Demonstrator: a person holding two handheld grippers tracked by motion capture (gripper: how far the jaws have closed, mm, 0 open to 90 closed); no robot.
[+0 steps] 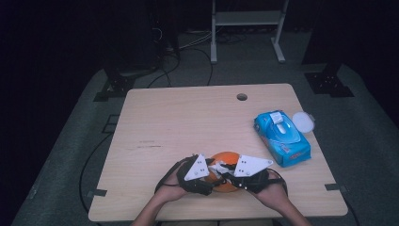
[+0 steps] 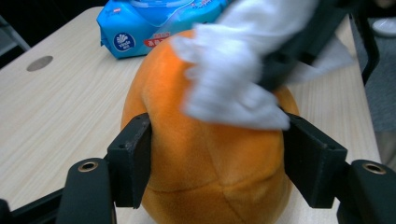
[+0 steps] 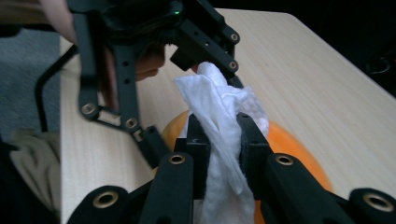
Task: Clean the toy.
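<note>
An orange plush ball [image 1: 227,159] sits near the table's front edge, between both hands. My left gripper [image 2: 217,140] has a black pad on each side of the ball [image 2: 205,172], and both pads press into the plush. My right gripper [image 3: 223,135] is shut on a crumpled white wipe [image 3: 219,98]. It holds the wipe against the top of the ball [image 3: 299,154]. In the left gripper view the wipe [image 2: 229,88] is blurred and lies across the ball's upper right. In the high view the left gripper [image 1: 212,181] and the right gripper [image 1: 222,169] meet at the ball.
A blue pack of wet wipes [image 1: 282,136] lies at the table's right side with its flap open, and a white round lid [image 1: 303,121] rests beside it. A cable hole [image 1: 242,97] is near the far edge. Bare wood [image 1: 179,122] stretches across the left and middle.
</note>
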